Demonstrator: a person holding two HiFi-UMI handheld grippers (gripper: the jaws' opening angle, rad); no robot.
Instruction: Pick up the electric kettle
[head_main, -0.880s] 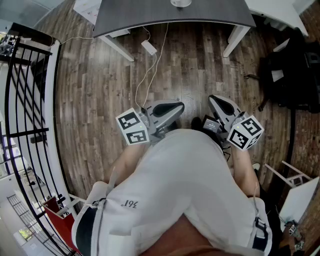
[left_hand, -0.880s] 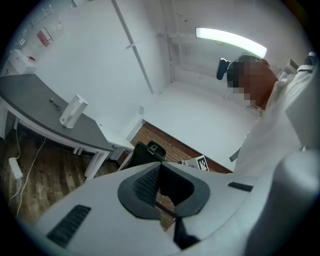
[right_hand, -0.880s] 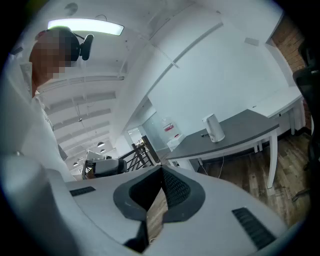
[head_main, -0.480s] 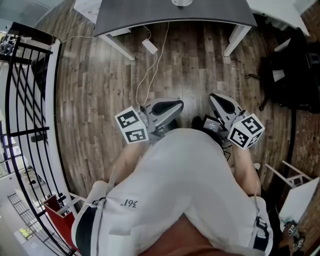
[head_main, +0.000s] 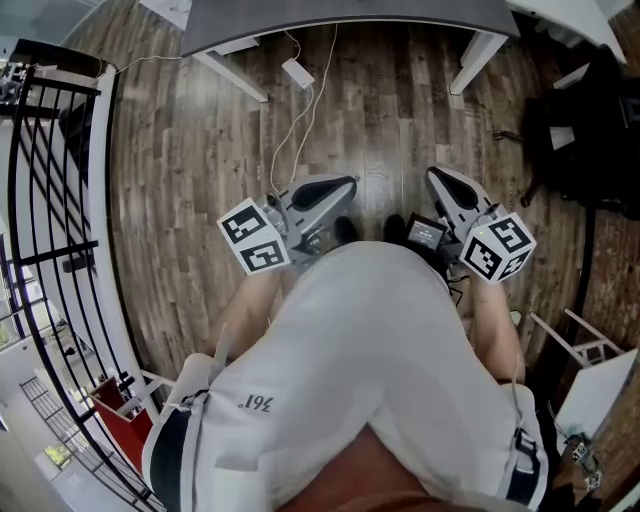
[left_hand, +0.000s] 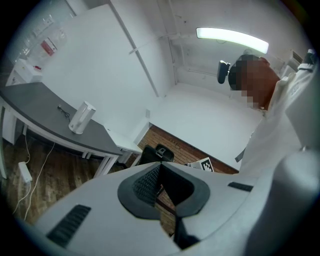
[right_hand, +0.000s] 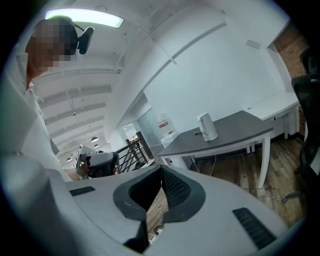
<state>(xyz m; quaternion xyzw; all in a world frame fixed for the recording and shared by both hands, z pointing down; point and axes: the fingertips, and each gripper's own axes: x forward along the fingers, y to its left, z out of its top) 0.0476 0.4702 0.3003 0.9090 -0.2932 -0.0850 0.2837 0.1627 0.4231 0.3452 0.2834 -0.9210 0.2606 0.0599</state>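
Note:
The white electric kettle (left_hand: 81, 118) stands upright on a grey desk (left_hand: 45, 125) far ahead in the left gripper view. It shows again as a kettle (right_hand: 206, 126) on the desk (right_hand: 235, 132) in the right gripper view. The head view shows only the desk's front edge (head_main: 340, 15), and the kettle is out of it. My left gripper (head_main: 348, 184) and right gripper (head_main: 432, 176) are held close to the person's body over the wooden floor, far from the desk. In their own views, the left gripper (left_hand: 160, 166) and the right gripper (right_hand: 161, 171) are both shut with nothing held.
A black railing (head_main: 50, 200) runs along the left. A white cable with an adapter (head_main: 298, 72) lies on the floor under the desk. A black bag (head_main: 585, 130) sits at the right, and a black office chair (left_hand: 156, 152) stands beyond the desk.
The head view has tipped so the desk slid to the top edge and the kettle's base left the frame. The two grippers have drifted slightly apart, still shut.

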